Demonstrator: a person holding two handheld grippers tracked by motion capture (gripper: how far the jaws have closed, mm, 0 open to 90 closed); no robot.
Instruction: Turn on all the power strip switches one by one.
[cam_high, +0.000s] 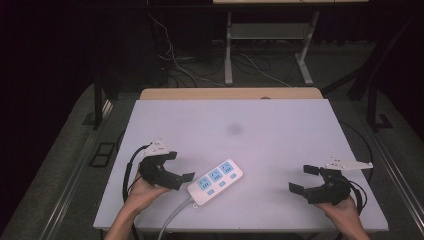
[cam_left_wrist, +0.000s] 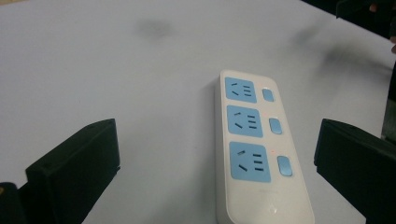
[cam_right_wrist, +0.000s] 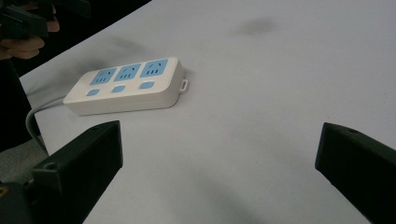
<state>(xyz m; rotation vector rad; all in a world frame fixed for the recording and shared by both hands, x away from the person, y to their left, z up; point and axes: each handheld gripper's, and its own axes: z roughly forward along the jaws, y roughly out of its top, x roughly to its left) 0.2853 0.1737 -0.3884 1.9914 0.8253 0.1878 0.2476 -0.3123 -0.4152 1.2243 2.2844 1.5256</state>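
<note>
My left tongs (cam_high: 181, 167) gape wide, empty, just beside the power strip (cam_high: 216, 180) near the desk (cam_high: 280, 135) front edge. Right tongs (cam_high: 304, 178) wide too, empty, well apart. Approach step, I think; next I straddle the strip's near end and close.

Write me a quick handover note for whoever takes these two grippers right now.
Left gripper: open, empty, right beside the cable end of the power strip; in its own view the strip lies between its jaws, not clamped.
Right gripper: open, empty, low over the bare table near the right front corner, well apart from the strip.
Power strip: white, three blue sockets, each with its own blue switch, flat near the front edge, its grey cable running off the front.
Done: nothing gripped or plugged in so far.
Left: probably close the left gripper on the strip; the right gripper is free to help.
</note>
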